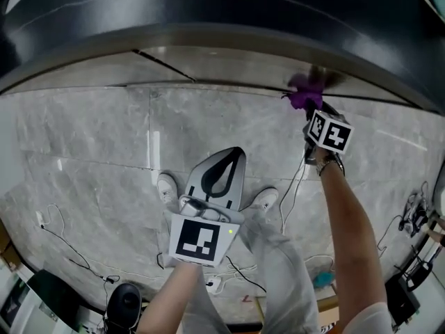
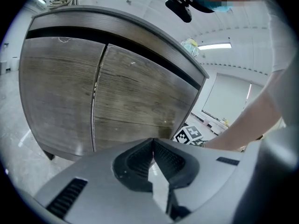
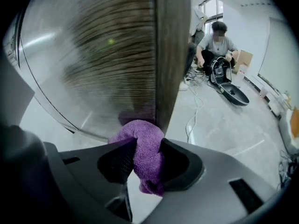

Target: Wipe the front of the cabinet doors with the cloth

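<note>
My left gripper point(image 2: 153, 146) has its jaws together on nothing and is held back from the cabinet. My right gripper point(image 3: 148, 144) is clamped on the cloth point(image 3: 141, 133).

Handling: I judge the cloth to be light, soft and limp. It compresses easily and will not slip. Grip it mid-bundle, leaving a rounded pad ahead of the jaws.

Appearance: purple, looped pile, bunched, with a tail hanging below the jaws.

Position: the pad meets the cabinet doors point(image 3: 117, 55) near the cabinet's right edge. The fronts are grey-brown woodgrain, stiff and smooth.
</note>
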The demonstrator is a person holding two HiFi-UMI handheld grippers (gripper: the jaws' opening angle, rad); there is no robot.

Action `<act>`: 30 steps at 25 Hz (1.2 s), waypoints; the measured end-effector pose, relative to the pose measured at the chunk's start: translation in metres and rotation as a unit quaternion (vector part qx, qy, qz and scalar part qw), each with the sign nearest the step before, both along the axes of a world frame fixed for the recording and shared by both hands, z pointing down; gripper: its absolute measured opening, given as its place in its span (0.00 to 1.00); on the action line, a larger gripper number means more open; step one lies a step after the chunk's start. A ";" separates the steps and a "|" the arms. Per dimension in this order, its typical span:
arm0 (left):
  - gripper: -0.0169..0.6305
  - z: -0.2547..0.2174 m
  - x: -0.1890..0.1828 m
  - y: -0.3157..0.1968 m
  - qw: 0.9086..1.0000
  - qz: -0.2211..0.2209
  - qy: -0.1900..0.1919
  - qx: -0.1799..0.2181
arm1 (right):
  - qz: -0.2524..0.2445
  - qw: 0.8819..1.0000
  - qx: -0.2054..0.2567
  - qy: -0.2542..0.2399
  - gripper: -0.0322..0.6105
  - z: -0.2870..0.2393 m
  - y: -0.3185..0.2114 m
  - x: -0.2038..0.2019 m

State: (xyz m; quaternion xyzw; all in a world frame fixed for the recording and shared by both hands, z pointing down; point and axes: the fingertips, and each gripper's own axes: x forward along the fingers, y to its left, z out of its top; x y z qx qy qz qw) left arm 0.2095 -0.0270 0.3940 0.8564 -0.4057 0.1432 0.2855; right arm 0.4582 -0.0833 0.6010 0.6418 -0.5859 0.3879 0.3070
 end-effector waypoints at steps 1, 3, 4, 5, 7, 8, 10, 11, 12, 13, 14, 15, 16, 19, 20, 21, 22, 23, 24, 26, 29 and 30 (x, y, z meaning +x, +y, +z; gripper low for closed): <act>0.04 0.000 0.001 0.002 1.000 -0.001 0.000 0.000 | 0.009 1.000 0.001 0.001 0.29 -0.003 0.003 0.006; 0.04 -0.002 0.001 0.007 1.000 -0.001 0.001 -0.001 | 0.027 1.000 0.005 0.005 0.29 -0.010 0.010 0.017; 0.04 -0.003 0.001 0.009 1.000 0.000 0.003 -0.001 | 0.034 0.999 0.006 0.007 0.29 -0.014 0.015 0.021; 0.04 -0.005 0.000 0.011 1.000 0.001 0.007 -0.001 | 0.041 0.999 0.005 0.009 0.29 -0.017 0.021 0.023; 0.04 -0.005 -0.006 0.018 1.000 0.009 0.012 -0.008 | 0.051 0.999 -0.001 0.008 0.29 -0.023 0.040 0.020; 0.04 -0.004 -0.010 0.021 1.000 0.017 0.012 -0.012 | 0.053 0.999 -0.004 0.007 0.29 -0.024 0.050 0.015; 0.04 -0.004 -0.021 0.023 0.999 0.028 0.015 -0.014 | 0.045 0.999 -0.010 0.011 0.29 -0.028 0.064 0.002; 0.04 -0.007 -0.028 0.023 0.999 0.033 0.020 -0.010 | 0.040 0.999 -0.013 0.016 0.29 -0.030 0.070 -0.006; 0.04 -0.012 -0.036 0.024 0.999 0.039 0.026 -0.007 | 0.038 0.999 -0.016 0.021 0.29 -0.033 0.077 -0.015; 0.04 -0.017 -0.047 0.027 0.998 0.046 0.030 -0.006 | 0.042 0.999 -0.019 0.023 0.29 -0.036 0.086 -0.026; 0.04 -0.022 -0.060 0.030 0.998 0.056 0.032 -0.005 | 0.050 0.998 -0.021 0.022 0.29 -0.039 0.094 -0.039; 0.04 -0.026 -0.075 0.033 0.997 0.065 0.029 -0.005 | 0.058 0.998 -0.021 0.018 0.29 -0.042 0.099 -0.055; 0.04 -0.030 -0.092 0.033 0.997 0.074 0.024 -0.003 | 0.066 0.998 -0.018 0.012 0.29 -0.044 0.101 -0.073; 0.04 -0.037 -0.143 0.028 0.995 0.097 0.005 0.014 | 0.084 0.996 -0.007 -0.016 0.29 -0.048 0.100 -0.137; 0.04 -0.037 -0.160 0.026 0.995 0.100 -0.001 0.015 | 0.084 0.996 -0.004 -0.029 0.29 -0.048 0.100 -0.161; 0.04 -0.035 -0.175 0.023 0.995 0.097 -0.008 0.014 | 0.078 0.996 -0.001 -0.044 0.29 -0.047 0.100 -0.185; 0.04 -0.032 -0.188 0.018 0.996 0.087 -0.013 0.014 | 0.064 0.996 0.002 -0.058 0.29 -0.046 0.096 -0.210; 0.04 -0.030 -0.198 0.011 0.997 0.074 -0.014 0.016 | 0.045 0.996 0.006 -0.072 0.29 -0.044 0.089 -0.235; 0.04 -0.028 -0.203 0.004 0.998 0.061 -0.010 0.021 | 0.023 0.996 0.010 -0.082 0.29 -0.041 0.082 -0.257; 0.04 -0.023 -0.204 -0.007 0.998 0.046 0.005 0.034 | -0.019 0.996 0.017 -0.091 0.29 -0.033 0.072 -0.293; 0.04 -0.011 -0.188 -0.014 0.997 0.046 0.029 0.055 | -0.073 0.993 0.038 -0.079 0.29 -0.020 0.060 -0.321; 0.04 -0.007 -0.182 -0.014 0.996 0.049 0.033 0.062 | -0.086 0.992 0.049 -0.077 0.29 -0.017 0.056 -0.324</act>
